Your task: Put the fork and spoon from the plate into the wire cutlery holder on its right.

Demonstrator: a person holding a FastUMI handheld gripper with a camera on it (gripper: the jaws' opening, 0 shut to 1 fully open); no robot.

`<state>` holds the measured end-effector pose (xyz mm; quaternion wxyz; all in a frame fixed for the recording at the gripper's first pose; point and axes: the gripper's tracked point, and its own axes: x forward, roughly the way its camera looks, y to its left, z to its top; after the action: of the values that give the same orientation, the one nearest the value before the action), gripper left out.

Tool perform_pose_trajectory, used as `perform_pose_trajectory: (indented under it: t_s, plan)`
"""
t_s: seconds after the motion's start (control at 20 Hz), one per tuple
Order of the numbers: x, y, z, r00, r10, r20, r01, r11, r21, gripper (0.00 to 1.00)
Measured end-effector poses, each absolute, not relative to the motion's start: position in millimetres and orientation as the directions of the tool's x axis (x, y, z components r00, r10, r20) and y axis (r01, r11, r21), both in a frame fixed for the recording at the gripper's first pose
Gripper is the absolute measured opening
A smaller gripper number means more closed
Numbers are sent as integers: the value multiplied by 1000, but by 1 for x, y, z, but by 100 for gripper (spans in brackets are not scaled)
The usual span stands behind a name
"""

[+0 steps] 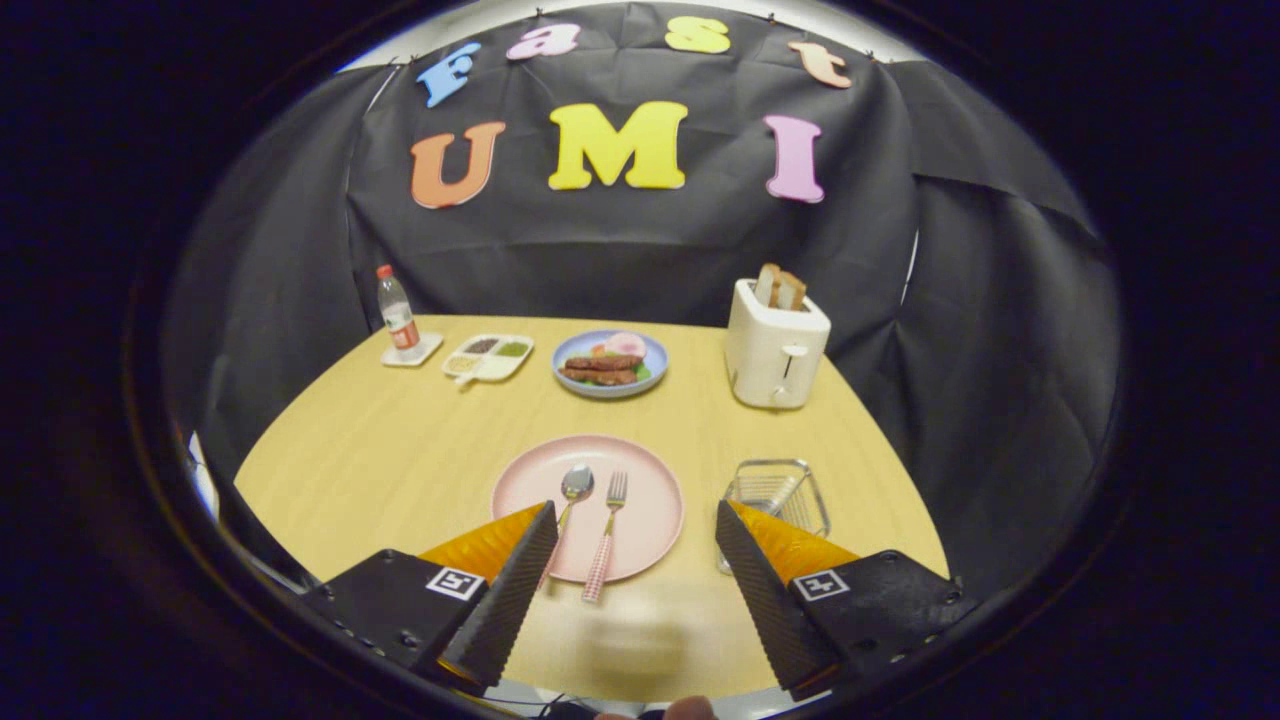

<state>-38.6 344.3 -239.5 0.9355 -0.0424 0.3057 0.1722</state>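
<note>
A pink plate (pixel 650 500) lies on the wooden table just ahead of my fingers. On it a spoon (pixel 575 487) and a fork (pixel 606 535) with a checked pink handle lie side by side, bowl and tines pointing away from me. The spoon's handle runs behind my left finger; the fork's handle overhangs the plate's near rim between the fingers. To the plate's right stands the wire cutlery holder (pixel 778 495), partly behind my right finger. My gripper (pixel 636 520) is open, above the table, with nothing held.
Beyond the plate sit a blue plate of food (pixel 610 364), a white toaster (pixel 775 345) holding bread, a divided white dish (pixel 489 357) and a bottle (pixel 397 311) on a coaster. The table's edges curve off at left and right.
</note>
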Motion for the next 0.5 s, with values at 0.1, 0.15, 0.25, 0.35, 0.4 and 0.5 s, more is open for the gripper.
perform_pose_trajectory:
  t_s: [0.1,0.15,0.25,0.35,0.4,0.5]
  plan:
    - [-35,359,-262,723,289,-628,-355,935,22,96]
    - [-33,364,-272,710,282,-645,-365,931,6,96]
    - [-22,367,-291,701,246,-669,-373,927,-50,95]
    - [-12,364,-306,689,220,-690,-375,924,-80,88]
    - [-9,364,-315,677,213,-705,-374,924,-80,84]
    - [-7,365,-326,651,202,-732,-372,925,-76,78]
